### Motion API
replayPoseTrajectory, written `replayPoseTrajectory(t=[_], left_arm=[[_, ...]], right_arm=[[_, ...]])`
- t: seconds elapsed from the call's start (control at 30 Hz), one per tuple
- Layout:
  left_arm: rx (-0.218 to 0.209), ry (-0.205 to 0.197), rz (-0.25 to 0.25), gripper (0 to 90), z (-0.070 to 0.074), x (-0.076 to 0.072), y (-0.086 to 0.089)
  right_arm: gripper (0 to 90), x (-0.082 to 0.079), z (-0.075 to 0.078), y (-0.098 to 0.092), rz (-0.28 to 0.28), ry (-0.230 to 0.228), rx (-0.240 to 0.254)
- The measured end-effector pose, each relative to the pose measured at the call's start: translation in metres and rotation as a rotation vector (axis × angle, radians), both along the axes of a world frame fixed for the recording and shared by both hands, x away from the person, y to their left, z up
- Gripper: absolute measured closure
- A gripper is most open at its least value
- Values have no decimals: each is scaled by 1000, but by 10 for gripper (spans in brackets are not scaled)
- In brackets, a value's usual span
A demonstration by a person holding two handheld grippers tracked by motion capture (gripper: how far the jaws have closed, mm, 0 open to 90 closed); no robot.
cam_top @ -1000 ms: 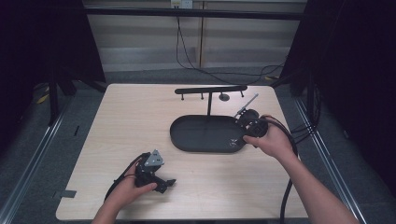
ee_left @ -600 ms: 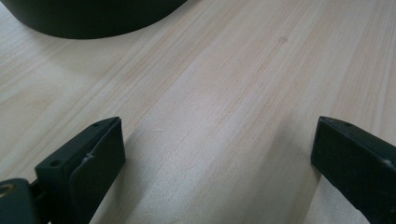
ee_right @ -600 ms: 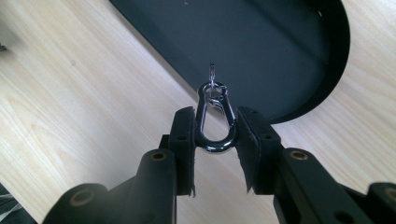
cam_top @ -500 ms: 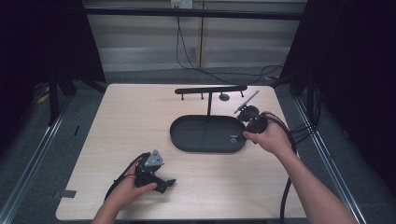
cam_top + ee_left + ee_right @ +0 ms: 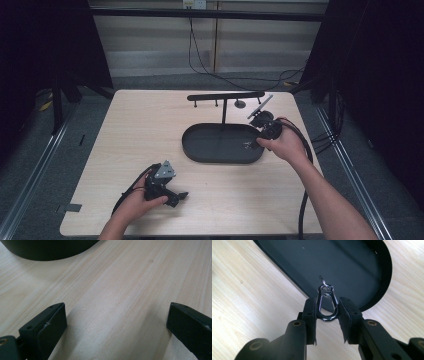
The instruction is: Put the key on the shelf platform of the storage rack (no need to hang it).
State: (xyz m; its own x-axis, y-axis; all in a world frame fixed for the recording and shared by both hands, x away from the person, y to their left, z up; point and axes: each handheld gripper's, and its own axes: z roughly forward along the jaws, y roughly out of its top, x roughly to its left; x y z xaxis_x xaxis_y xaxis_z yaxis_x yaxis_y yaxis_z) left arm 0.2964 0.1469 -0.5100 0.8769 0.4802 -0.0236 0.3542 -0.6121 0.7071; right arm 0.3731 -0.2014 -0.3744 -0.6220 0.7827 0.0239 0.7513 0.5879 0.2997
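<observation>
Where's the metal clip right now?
The metal clip is pinched in the right gripper, above the right end of the black oval tray.

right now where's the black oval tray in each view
High view: the black oval tray lies at table centre, right of middle, under the stand.
Left gripper view: its rim curves across the top left corner.
Right gripper view: it covers the upper middle and right, behind the metal clip in the right gripper.
Shared landmark: the light wood table.
</observation>
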Motion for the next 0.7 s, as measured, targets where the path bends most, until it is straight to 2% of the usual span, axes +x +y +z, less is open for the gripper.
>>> replayPoseTrajectory(t=[0.7], left_arm=[[0, 1, 0, 26, 0, 0, 0]], right_arm=[[686, 17, -10, 4, -44, -8, -10]])
